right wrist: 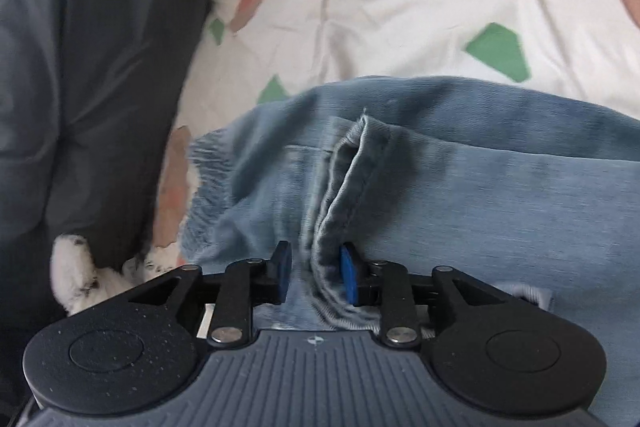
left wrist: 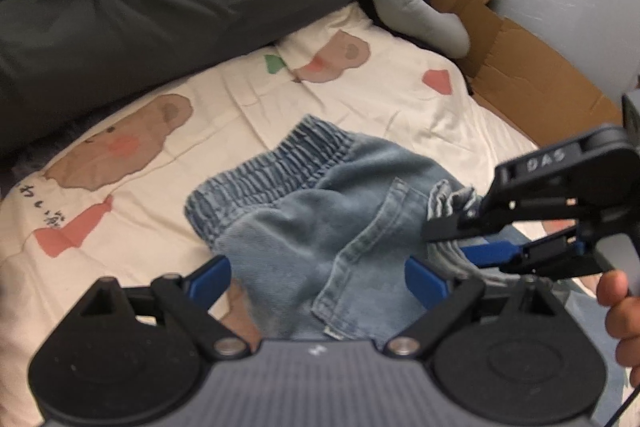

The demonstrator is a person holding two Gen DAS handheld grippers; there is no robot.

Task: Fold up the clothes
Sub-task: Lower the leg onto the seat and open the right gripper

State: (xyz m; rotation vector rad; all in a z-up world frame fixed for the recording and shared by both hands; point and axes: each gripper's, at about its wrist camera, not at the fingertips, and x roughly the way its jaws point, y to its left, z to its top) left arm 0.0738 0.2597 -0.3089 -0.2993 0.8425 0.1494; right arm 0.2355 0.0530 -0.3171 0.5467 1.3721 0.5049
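The light-blue denim shorts with elastic waistband [left wrist: 320, 211] are spread on the cream bear-print bedsheet [left wrist: 248, 107]. Their bunched hem sits loosely inside the half-open right gripper [right wrist: 314, 273], nearer than the wide-open, empty left gripper [left wrist: 318, 281].

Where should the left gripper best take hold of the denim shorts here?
Probably the elastic waistband of the denim shorts, coming from the cushion side: that gathered edge lies bare and raised on the printed sheet, away from the right gripper at the hem.
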